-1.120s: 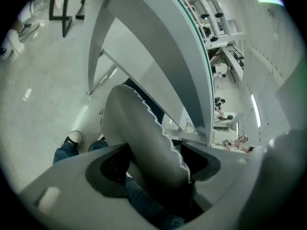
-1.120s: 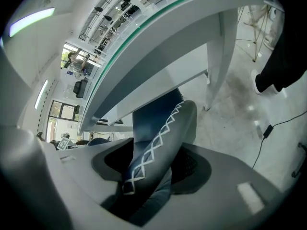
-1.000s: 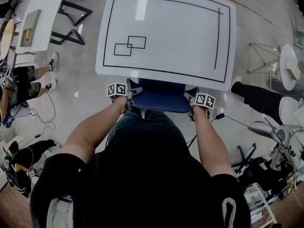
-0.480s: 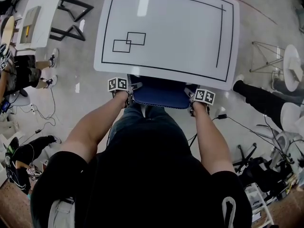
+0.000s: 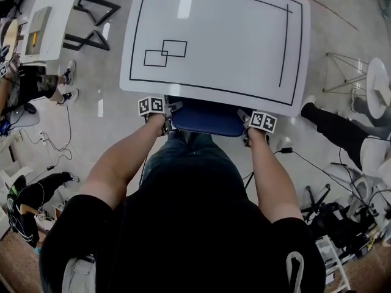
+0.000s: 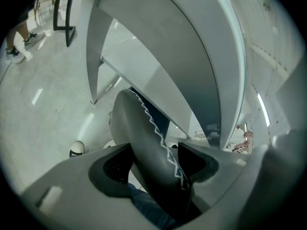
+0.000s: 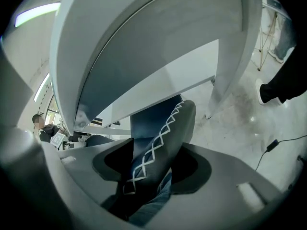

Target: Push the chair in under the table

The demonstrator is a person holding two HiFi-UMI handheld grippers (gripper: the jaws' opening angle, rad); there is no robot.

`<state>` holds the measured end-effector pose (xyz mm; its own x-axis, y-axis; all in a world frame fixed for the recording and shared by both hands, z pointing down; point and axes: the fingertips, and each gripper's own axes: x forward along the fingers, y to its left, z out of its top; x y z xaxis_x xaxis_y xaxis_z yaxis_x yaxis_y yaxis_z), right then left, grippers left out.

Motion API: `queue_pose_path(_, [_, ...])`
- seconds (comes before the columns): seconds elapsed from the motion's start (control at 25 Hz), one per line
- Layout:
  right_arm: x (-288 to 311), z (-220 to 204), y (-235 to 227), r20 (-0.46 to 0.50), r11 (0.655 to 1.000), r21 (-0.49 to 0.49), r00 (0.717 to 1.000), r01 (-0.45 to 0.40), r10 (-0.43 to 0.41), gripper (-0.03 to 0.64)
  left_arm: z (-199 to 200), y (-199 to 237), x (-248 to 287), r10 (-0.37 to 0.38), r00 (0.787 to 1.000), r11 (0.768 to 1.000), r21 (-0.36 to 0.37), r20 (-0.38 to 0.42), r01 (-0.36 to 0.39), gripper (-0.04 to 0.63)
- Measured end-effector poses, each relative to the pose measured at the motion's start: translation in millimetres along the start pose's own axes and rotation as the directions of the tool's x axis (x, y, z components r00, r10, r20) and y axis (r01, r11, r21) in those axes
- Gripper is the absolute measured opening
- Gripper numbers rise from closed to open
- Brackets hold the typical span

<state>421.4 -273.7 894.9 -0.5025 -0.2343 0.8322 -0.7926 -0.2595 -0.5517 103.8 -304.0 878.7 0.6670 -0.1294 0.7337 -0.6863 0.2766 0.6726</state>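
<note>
A dark blue chair (image 5: 205,118) with white cross-stitching stands at the near edge of the white table (image 5: 220,35), its seat mostly hidden under the tabletop. My left gripper (image 5: 164,117) is shut on the left edge of the chair back (image 6: 148,152). My right gripper (image 5: 247,126) is shut on the right edge of the chair back (image 7: 156,147). In both gripper views the padded, stitched edge fills the gap between the jaws, with the table's underside (image 6: 192,71) and a table leg (image 7: 235,66) just beyond.
A person's dark-trousered leg (image 5: 333,124) stands right of the table. A black cable (image 5: 317,160) runs over the floor there. Another white table (image 5: 55,17) and a seated person (image 5: 33,87) are at the left. A small round white table (image 5: 376,84) is at the far right.
The chair has slid further under the table with both grippers holding it; less of the blue seat shows now.
</note>
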Motion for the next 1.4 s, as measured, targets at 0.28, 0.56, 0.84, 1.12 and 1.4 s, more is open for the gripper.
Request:
queue_pose_path(0.28, [-0.6, -0.4, -4.7, -0.007, 1.0, -0.018, 1.0, 0.021, -0.021, 0.262, -5.2, 1.2, 3.3, 0.0, 1.0, 1.0, -0.004, -0.01, 0.0, 0.301])
queue_pose_path(0.56, [0.4, -4.0, -7.1, -0.036, 0.998, -0.025, 0.998, 0.053, -0.054, 0.27, -6.9, 4.3, 1.5, 0.015, 1.0, 1.0, 0.004, -0.027, -0.015, 0.301])
queue_pose_path(0.84, [-1.4, -6.3, -11.5, -0.064, 0.994, -0.037, 0.993, 0.1, -0.103, 0.272, -11.3, 2.6, -1.1, 0.05, 0.996, 0.999, 0.02, -0.078, -0.048, 0.301])
queue_pose_path(1.12, [-12.1, -4.0, -10.2, -0.031, 0.995, 0.001, 0.994, 0.104, -0.104, 0.272, -18.4, -7.6, -14.4, 0.011, 0.995, 0.999, 0.052, -0.103, -0.006, 0.301])
queue_pose_path(1.4, [-38.0, -5.8, -1.7, 0.049, 0.995, 0.073, 0.996, 0.07, -0.074, 0.262, -25.8, -15.6, -25.6, 0.028, 0.99, 0.985, 0.171, -0.139, -0.004, 0.301])
